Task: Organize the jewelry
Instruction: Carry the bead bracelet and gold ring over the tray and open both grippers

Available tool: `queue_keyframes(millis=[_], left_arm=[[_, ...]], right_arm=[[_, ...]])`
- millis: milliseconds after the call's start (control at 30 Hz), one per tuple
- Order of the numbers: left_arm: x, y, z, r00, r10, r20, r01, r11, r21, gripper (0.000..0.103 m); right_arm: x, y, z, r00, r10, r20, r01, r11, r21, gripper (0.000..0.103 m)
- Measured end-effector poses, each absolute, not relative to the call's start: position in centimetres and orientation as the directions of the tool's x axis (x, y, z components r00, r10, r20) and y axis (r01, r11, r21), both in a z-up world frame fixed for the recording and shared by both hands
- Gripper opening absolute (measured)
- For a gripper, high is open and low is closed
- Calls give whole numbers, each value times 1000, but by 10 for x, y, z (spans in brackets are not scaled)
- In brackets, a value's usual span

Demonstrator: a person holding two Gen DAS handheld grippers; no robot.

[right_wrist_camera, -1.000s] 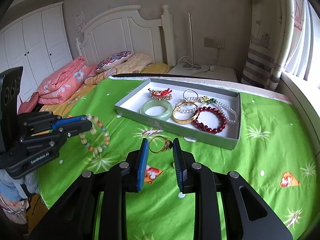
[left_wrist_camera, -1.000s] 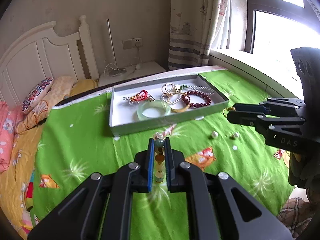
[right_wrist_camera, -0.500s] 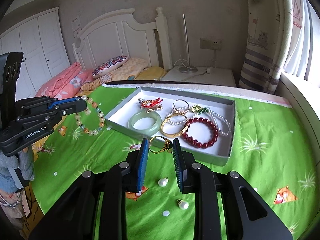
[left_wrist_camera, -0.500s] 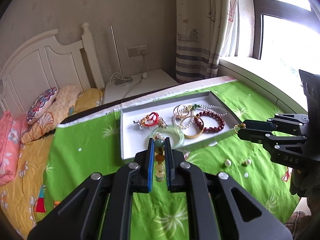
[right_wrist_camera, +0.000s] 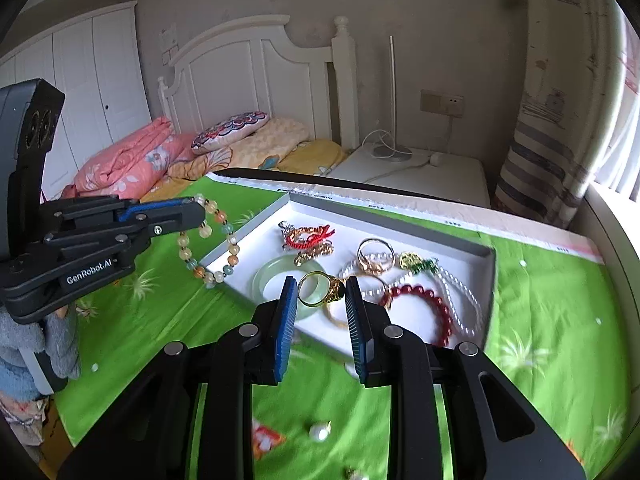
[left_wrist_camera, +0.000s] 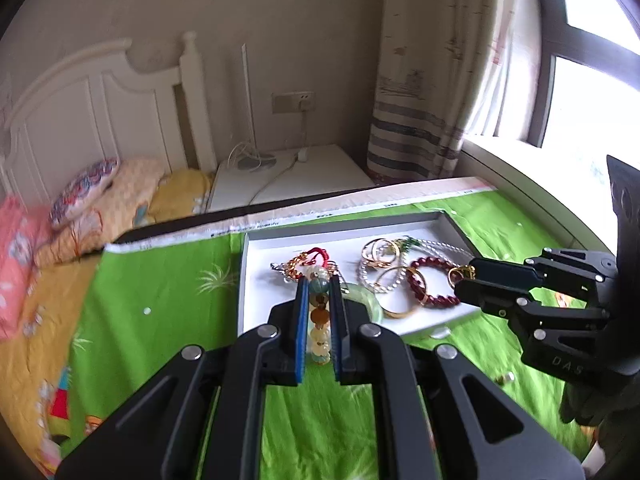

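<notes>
Both our grippers have carried their loads forward since a second ago, so the grey tray [right_wrist_camera: 486, 280] now sits right under the fingertips in both views. Our left gripper [left_wrist_camera: 319, 312] is pressed together on the beaded bracelet [left_wrist_camera: 320, 320], seen edge-on there; only the right wrist view shows its loop [right_wrist_camera: 212, 240] hanging beside the tray's near corner. Our right gripper [right_wrist_camera: 322, 304] pinches the gold ring [right_wrist_camera: 320, 289] over the tray; from the left wrist view the ring [left_wrist_camera: 460, 274] is a small glint at its tips. Inside the tray lie a jade bangle [right_wrist_camera: 272, 280], a red bead bracelet [right_wrist_camera: 424, 304], a pearl strand [right_wrist_camera: 460, 292] and a red knotted charm [right_wrist_camera: 310, 236]. Only the right view takes in the white wardrobe [right_wrist_camera: 80, 80]; only the left shows the window [left_wrist_camera: 592, 80]. We read "GenRobot.AI" [right_wrist_camera: 90, 273] on the left gripper and "DAS" [left_wrist_camera: 566, 364] on the right. A green cartoon-print cloth [right_wrist_camera: 552, 320] covers the surface, with the bed's headboard [right_wrist_camera: 256, 72] and a striped curtain [left_wrist_camera: 420, 128] beyond. A loose pearl earring [right_wrist_camera: 319, 431] lies on the cloth.
</notes>
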State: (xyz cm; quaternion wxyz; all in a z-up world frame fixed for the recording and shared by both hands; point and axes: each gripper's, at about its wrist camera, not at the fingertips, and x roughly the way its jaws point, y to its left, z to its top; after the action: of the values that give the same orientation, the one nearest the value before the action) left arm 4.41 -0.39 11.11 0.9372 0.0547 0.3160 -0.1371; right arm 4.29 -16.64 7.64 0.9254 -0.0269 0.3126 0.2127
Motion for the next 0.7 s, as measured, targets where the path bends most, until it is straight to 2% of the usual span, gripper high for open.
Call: queue_keyframes(millis=[200, 533, 700], left_arm=[[70, 7, 101, 759, -206, -618, 252, 968, -13, 9], [115, 7, 72, 726, -137, -674, 205, 978, 23, 9], [122, 12, 58, 709, -130, -693, 204, 979, 24, 10]], right_arm=[[88, -154, 71, 692, 375, -618, -408, 908, 94, 24], [142, -115, 43, 672, 273, -688, -401, 916, -28, 24], [159, -112, 33, 654, 283, -702, -404, 915, -7, 25]])
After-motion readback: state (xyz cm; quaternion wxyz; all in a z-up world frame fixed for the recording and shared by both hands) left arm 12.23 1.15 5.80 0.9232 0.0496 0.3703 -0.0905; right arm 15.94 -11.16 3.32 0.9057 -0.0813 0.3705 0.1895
